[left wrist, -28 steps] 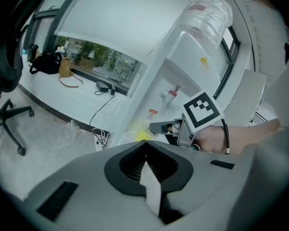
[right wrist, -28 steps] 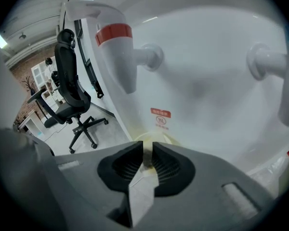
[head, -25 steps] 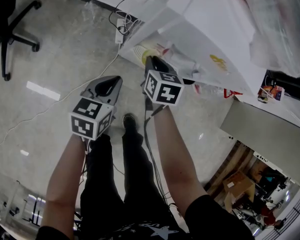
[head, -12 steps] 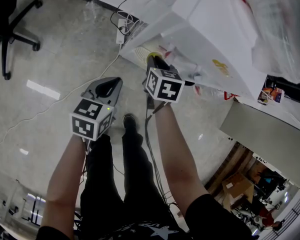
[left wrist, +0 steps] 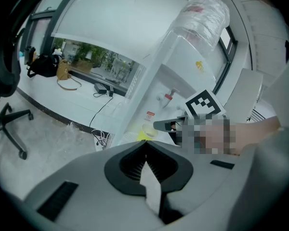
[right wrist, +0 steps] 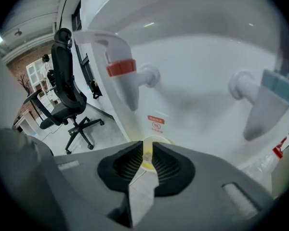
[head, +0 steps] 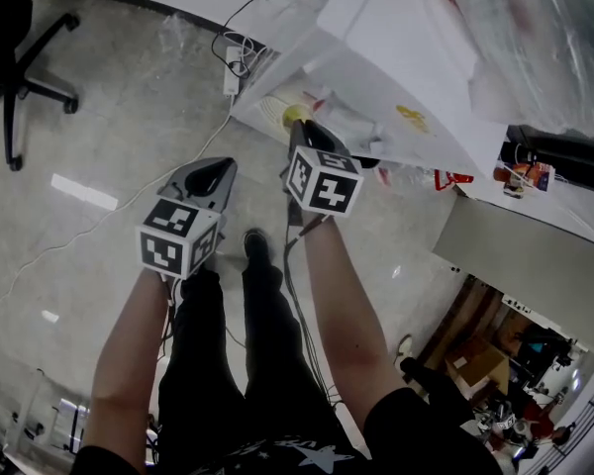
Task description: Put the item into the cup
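My right gripper is clamped on the thin rim of the cup. The cup is pale and yellow inside, and I hold it in the water dispenser's recess below the red tap. My left gripper is closed on nothing.

The water dispenser is white; its left tap has a red band, its right tap a pale blue one. The cup is pale yellow. The left gripper and right gripper are grey with black ribbed pads, and their cubes carry black-and-white square markers. The floor is mottled grey, the far-left chair black.
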The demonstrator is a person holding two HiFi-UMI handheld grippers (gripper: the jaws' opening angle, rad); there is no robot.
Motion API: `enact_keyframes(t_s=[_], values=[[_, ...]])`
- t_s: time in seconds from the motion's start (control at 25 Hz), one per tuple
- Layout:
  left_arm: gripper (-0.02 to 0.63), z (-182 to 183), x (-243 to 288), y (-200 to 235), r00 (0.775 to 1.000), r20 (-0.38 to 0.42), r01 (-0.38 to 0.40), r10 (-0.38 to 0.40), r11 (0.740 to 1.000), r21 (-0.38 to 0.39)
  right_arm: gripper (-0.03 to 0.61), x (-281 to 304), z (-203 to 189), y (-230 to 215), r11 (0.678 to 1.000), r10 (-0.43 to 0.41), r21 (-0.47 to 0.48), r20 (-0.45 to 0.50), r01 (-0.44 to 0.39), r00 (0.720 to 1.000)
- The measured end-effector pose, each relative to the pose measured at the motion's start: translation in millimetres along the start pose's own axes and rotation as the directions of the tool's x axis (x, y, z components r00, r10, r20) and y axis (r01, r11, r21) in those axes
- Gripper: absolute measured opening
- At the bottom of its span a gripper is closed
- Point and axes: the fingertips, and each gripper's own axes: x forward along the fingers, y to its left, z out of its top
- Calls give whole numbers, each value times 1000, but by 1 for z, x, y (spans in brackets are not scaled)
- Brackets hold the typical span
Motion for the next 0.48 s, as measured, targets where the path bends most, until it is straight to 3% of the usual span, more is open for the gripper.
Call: enact_keyframes(t_s=[0.48], values=[[5,17,-68,-22,1000,12,26,-26,999,42,57,-82,11,28,997,-31,67,58,27,998]])
